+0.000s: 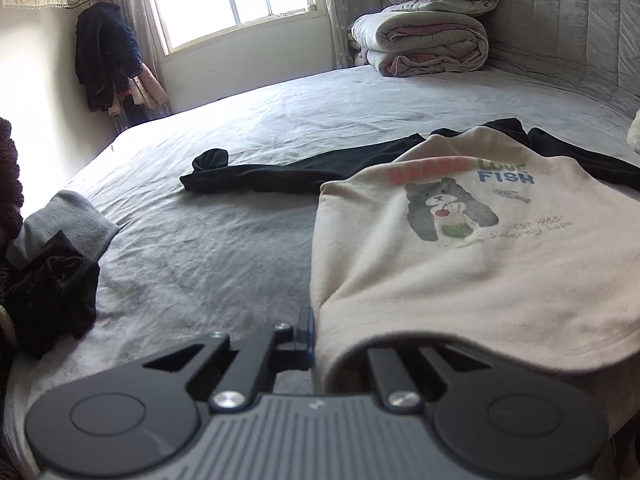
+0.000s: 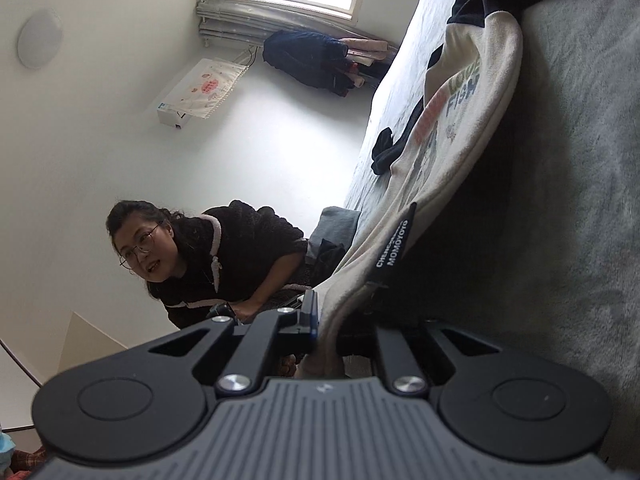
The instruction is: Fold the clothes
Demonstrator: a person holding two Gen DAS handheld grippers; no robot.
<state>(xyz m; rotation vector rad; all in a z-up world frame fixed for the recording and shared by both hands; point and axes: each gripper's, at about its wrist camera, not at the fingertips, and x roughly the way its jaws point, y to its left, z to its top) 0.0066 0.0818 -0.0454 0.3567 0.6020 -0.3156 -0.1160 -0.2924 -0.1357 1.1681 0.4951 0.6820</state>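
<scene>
While both claws are biting the near hem of the cream fleece sweatshirt with black sleeves and a bear print [image 1: 460,248], the left gripper [image 1: 320,344] and right gripper [image 2: 328,332] are each pinching cloth, and the garment's long axis is running toward twelve o'clock across the grey bedsheet [image 1: 240,128], one black sleeve [image 1: 280,172] trailing toward ten.

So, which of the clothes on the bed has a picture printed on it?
The cream sweatshirt with black sleeves: it shows a bear and the word FISH. The grey and black garments are plain.
</scene>
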